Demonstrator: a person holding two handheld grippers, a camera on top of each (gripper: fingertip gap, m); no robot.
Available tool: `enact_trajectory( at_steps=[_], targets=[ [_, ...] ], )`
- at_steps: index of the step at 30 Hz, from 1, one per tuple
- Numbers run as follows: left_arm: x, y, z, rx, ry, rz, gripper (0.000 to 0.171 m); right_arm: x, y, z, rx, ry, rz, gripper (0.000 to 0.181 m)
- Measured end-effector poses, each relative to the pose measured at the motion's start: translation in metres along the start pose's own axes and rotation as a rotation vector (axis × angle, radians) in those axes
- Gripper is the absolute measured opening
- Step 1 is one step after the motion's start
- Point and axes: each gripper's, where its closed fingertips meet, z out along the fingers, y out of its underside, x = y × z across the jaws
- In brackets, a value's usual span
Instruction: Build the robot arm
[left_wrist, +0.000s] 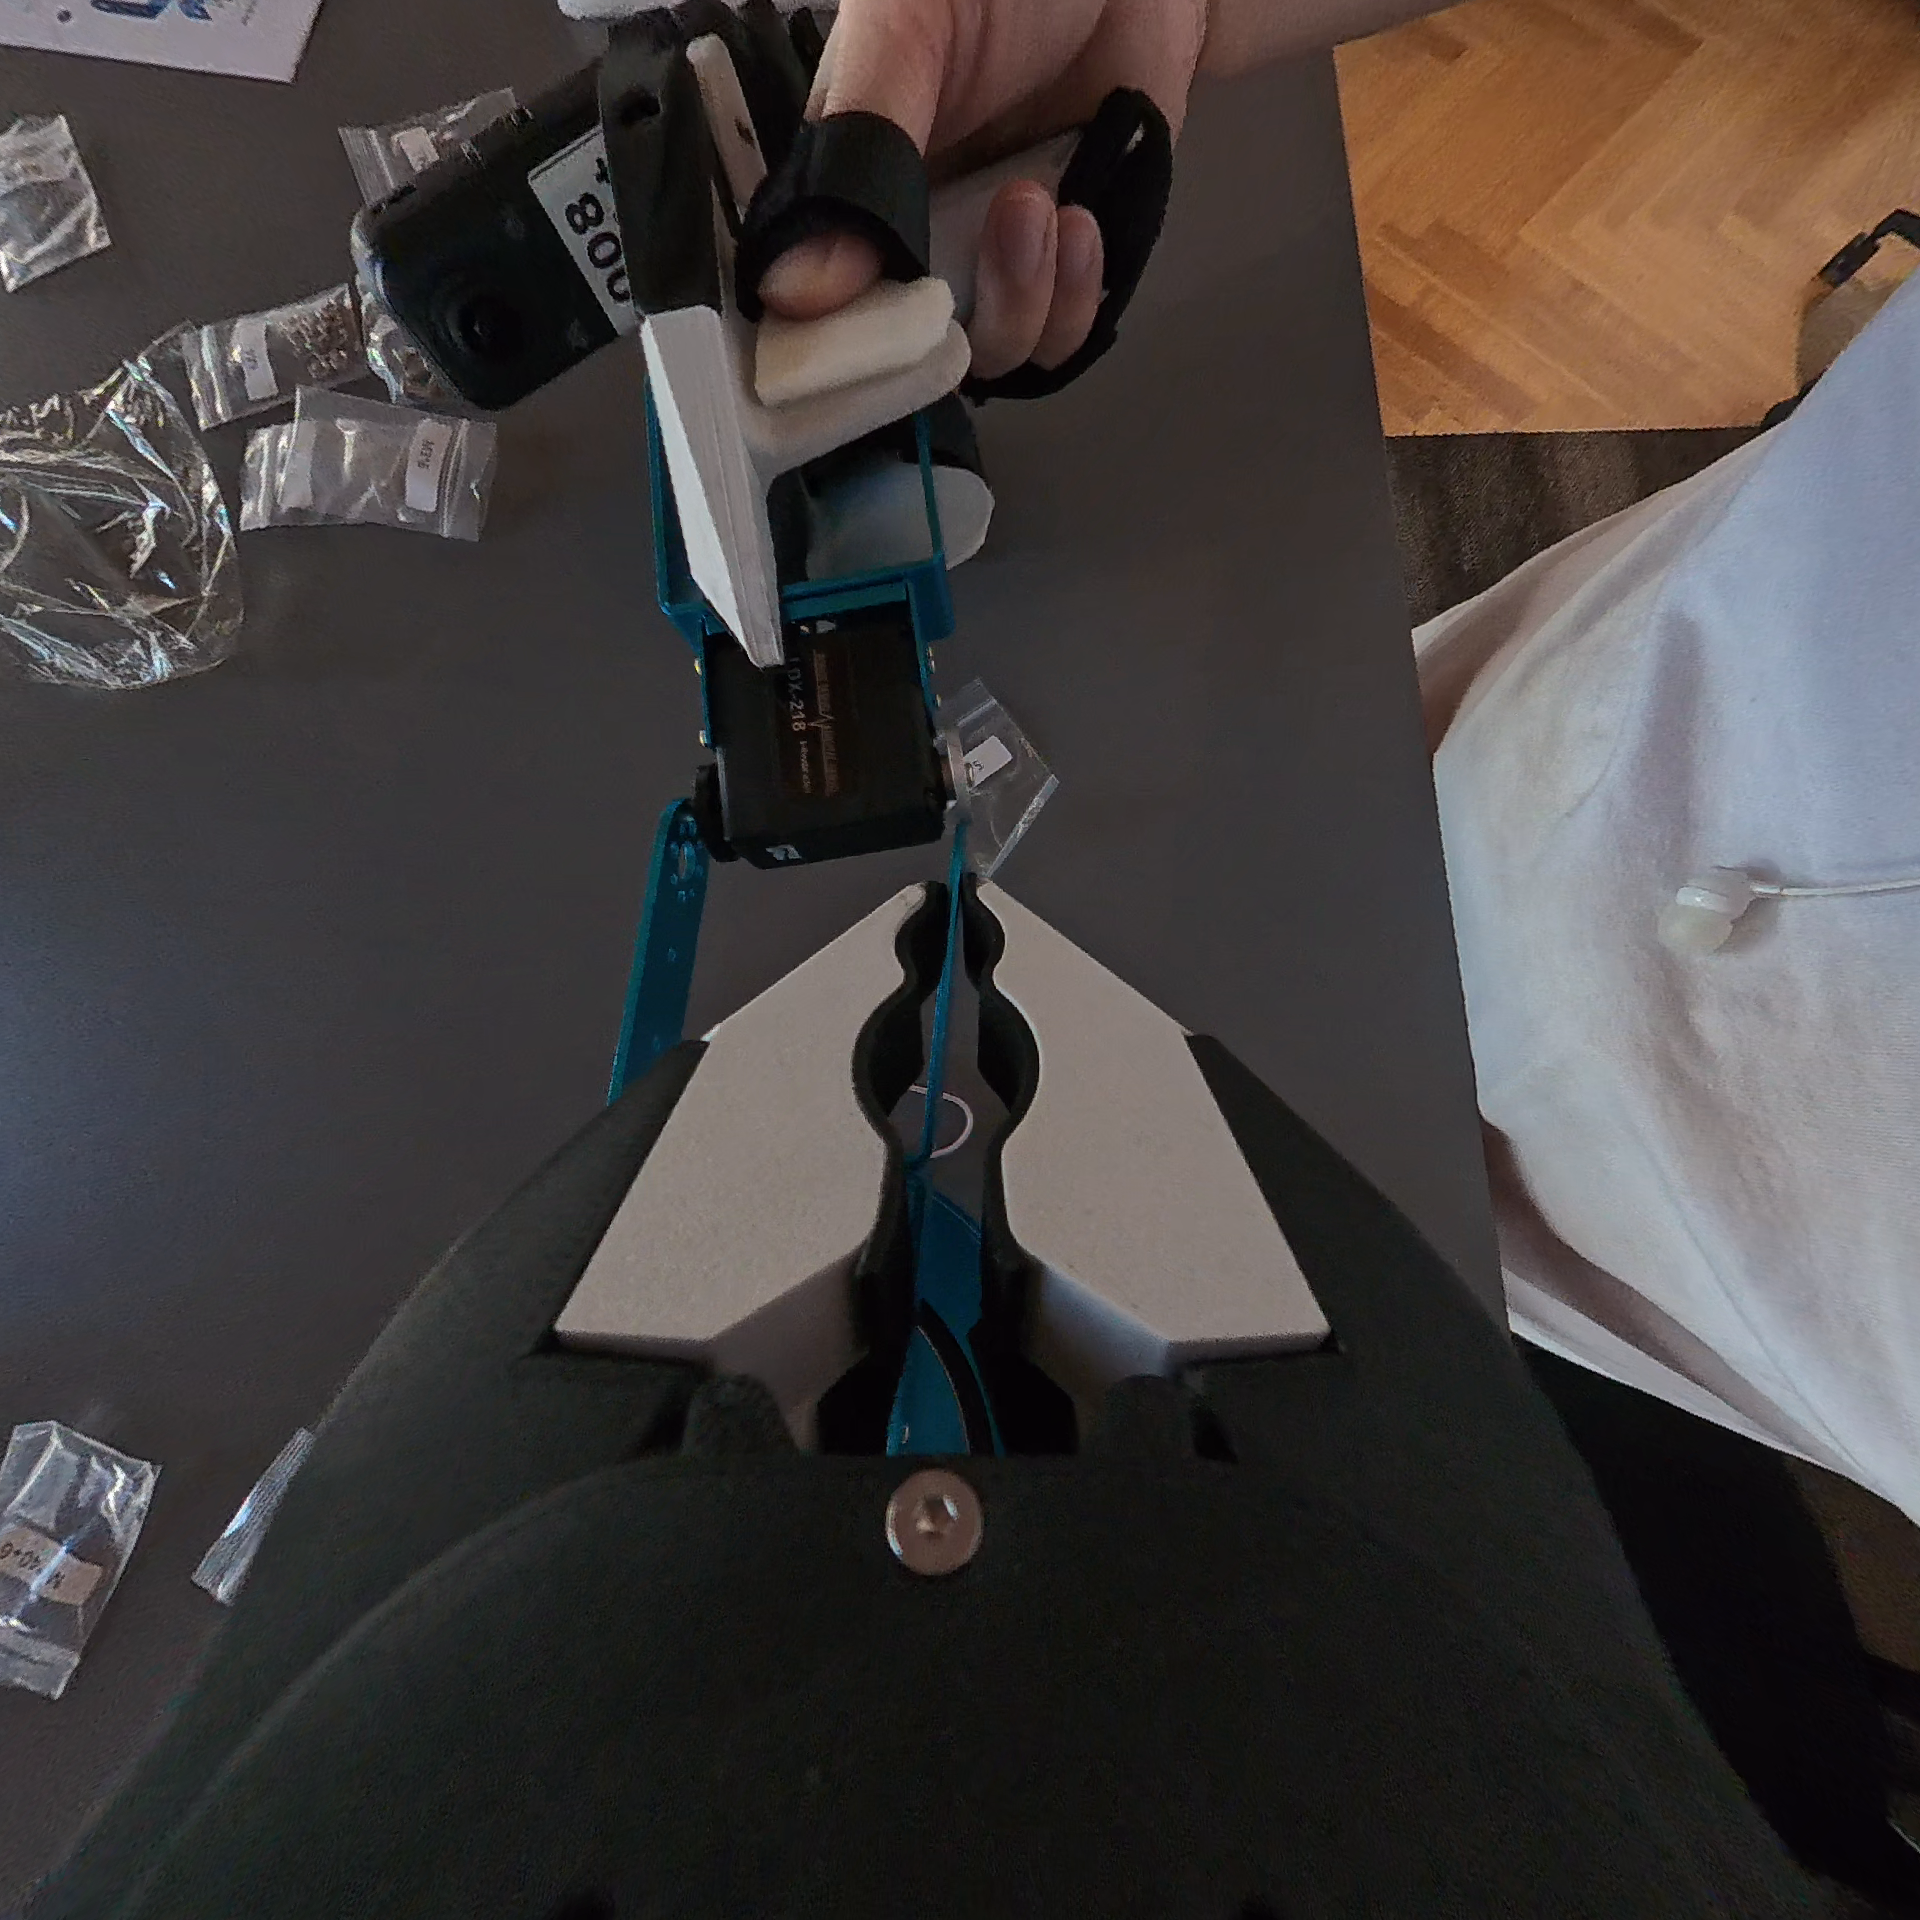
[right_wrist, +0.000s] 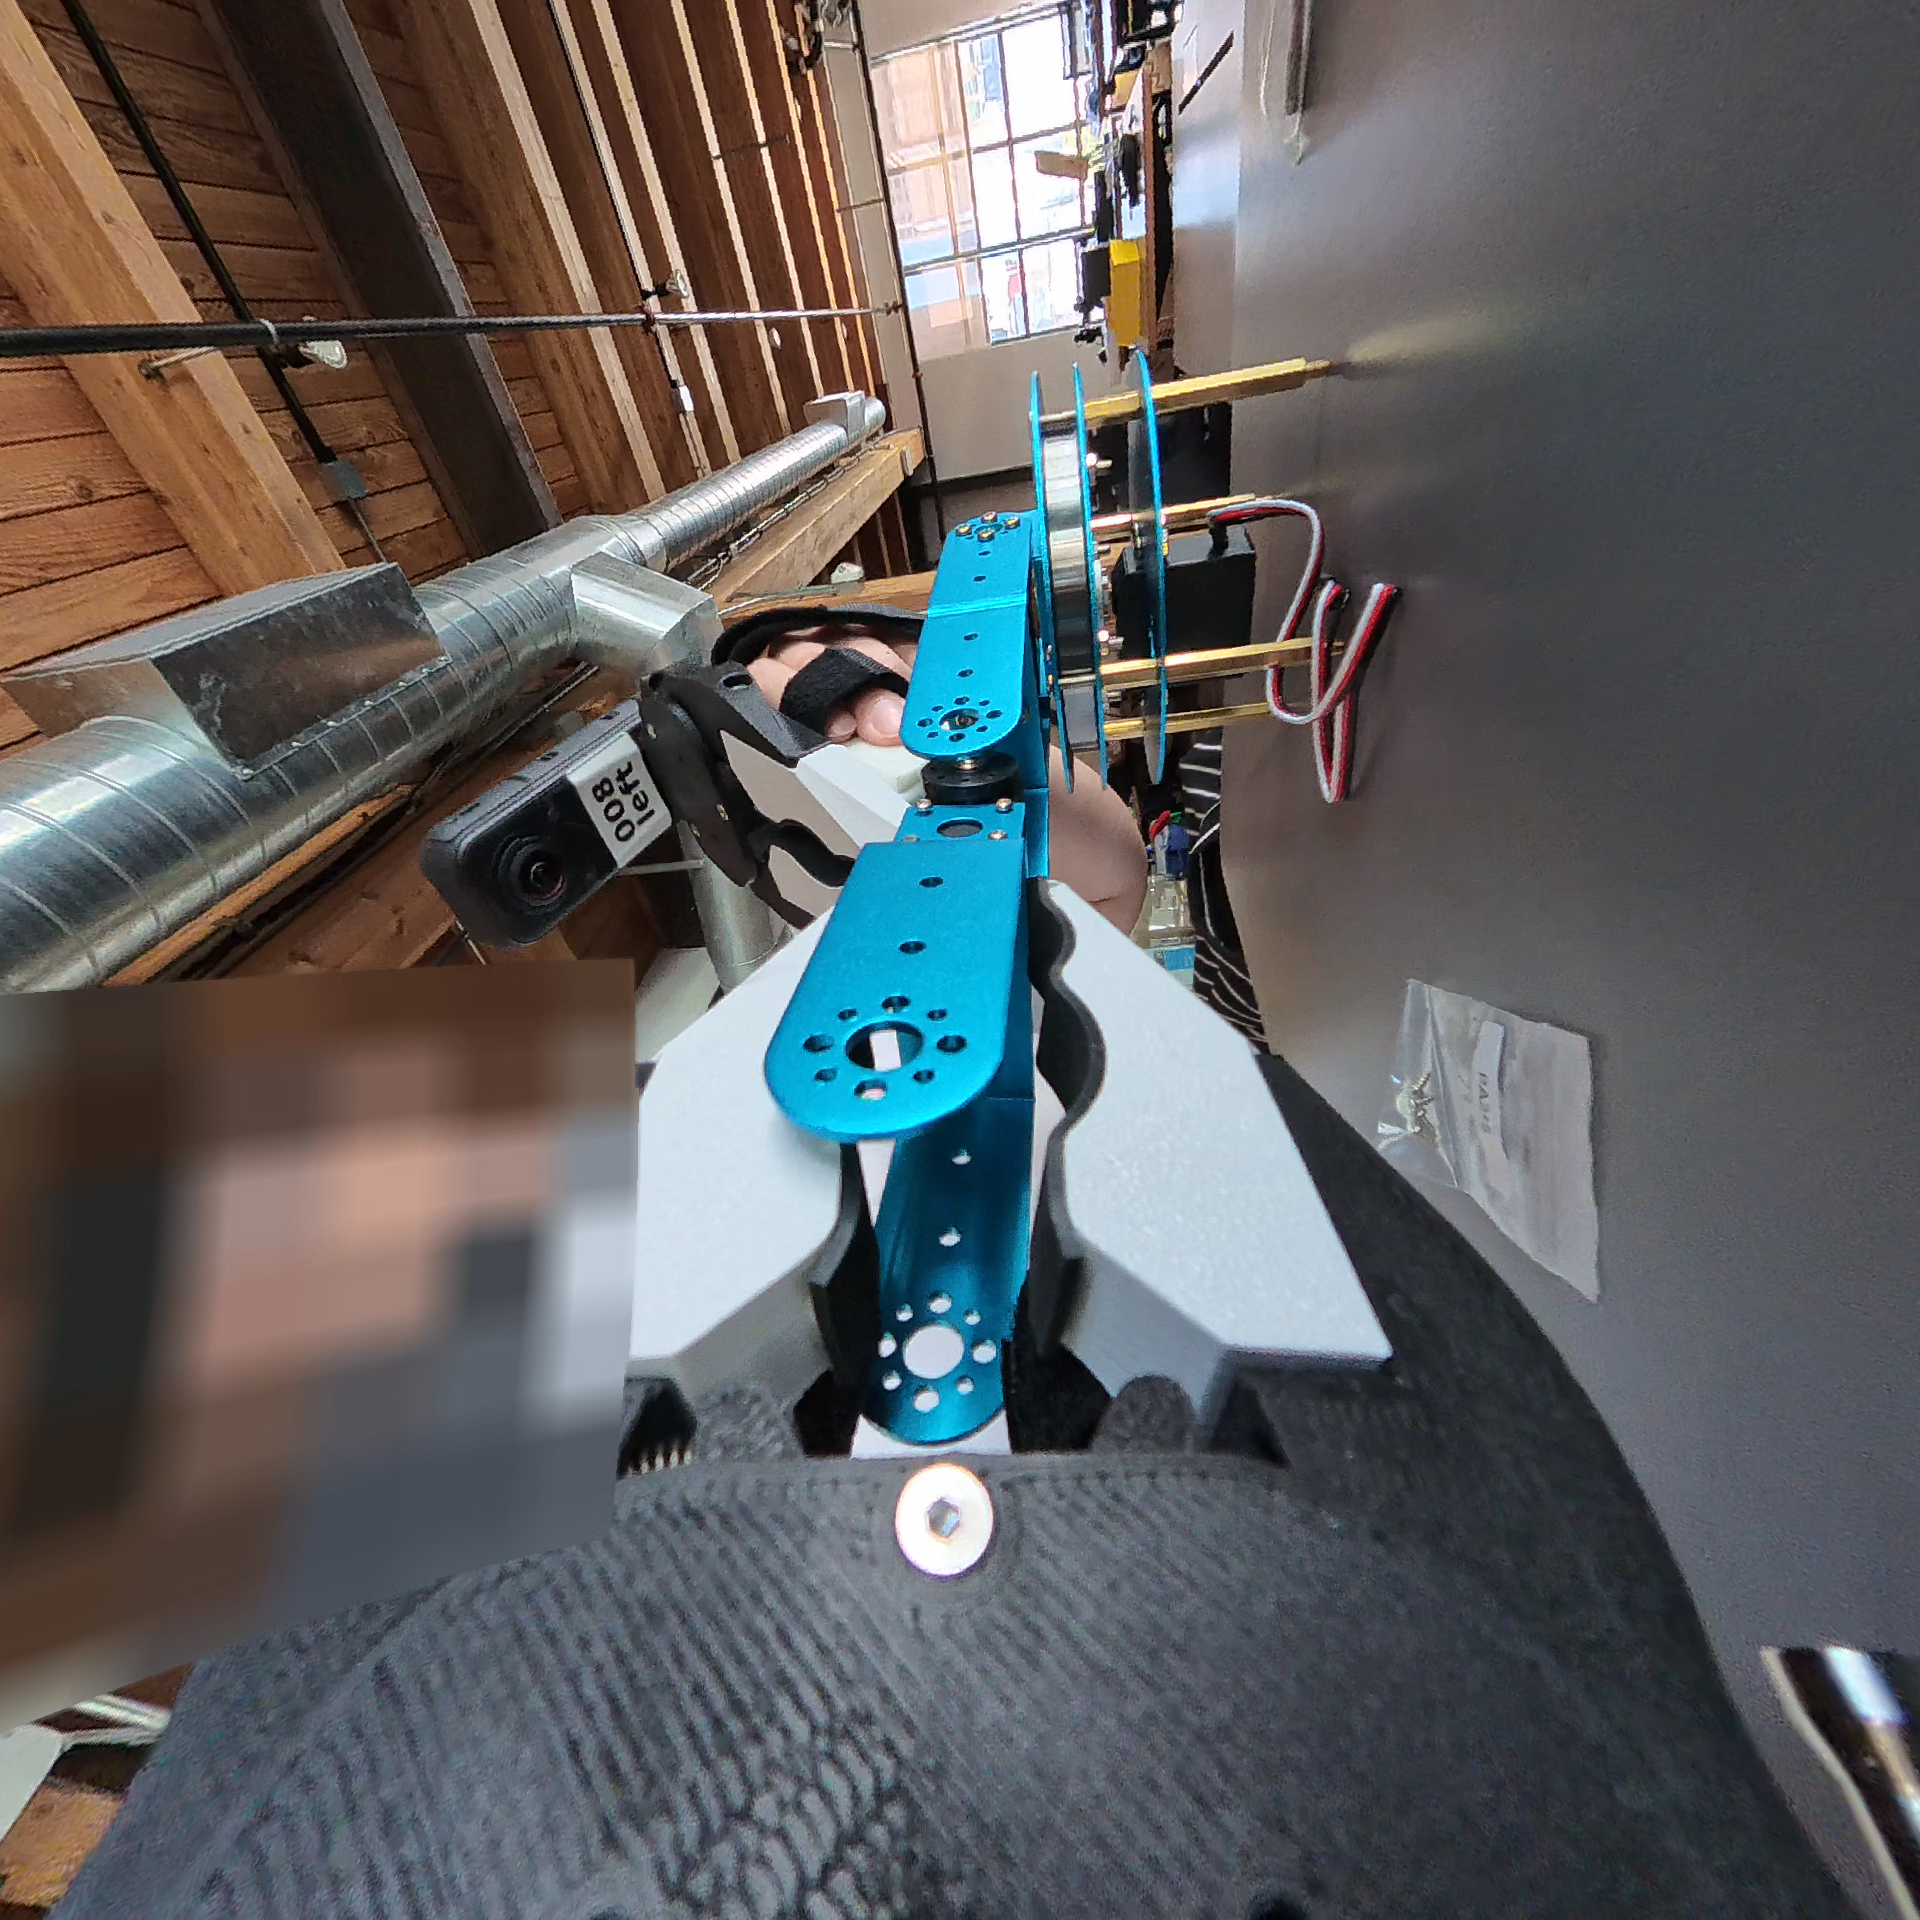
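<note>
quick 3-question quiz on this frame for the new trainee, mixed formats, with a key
1. True or false: the right gripper is open and clear of the blue bracket.
2. What lies scattered on the grey table in the left wrist view? A) small plastic bags B) cups C) books
3. Fill in: the left gripper is shut on a thin metal strip coloured ____.

Key: 1 false, its jaws are shut on the bracket; 2 A; 3 blue.
</note>
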Motion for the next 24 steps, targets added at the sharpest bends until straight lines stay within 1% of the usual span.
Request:
enact_trajectory(
  at_steps=[1, 5, 11, 12, 19, 24],
  targets=[
    [0.000, 0.000, 0.000, -0.005, 0.006, -0.002, 0.002, 0.000, 0.000, 0.000, 0.001, 0.004, -0.004, 0.027],
    [0.000, 0.000, 0.001, -0.019, 0.007, 0.008, 0.001, -0.001, -0.003, 0.001, 0.017, 0.013, -0.026, 0.028],
    [-0.002, 0.000, 0.000, -0.007, 0.026, -0.021, 0.001, -0.004, -0.005, 0.000, 0.065, 0.017, -0.079, 0.027],
    [-0.002, 0.000, 0.000, -0.006, 0.029, -0.022, 0.002, -0.004, -0.006, 0.000, 0.070, 0.014, -0.082, 0.029],
    [0.001, 0.000, 0.000, -0.016, 0.040, -0.020, 0.011, -0.005, -0.006, -0.001, 0.086, -0.010, -0.061, 0.027],
    [0.002, -0.001, 0.001, -0.011, 0.013, -0.029, 0.019, -0.006, -0.010, -0.004, 0.143, -0.020, -0.081, 0.027]
  ],
)
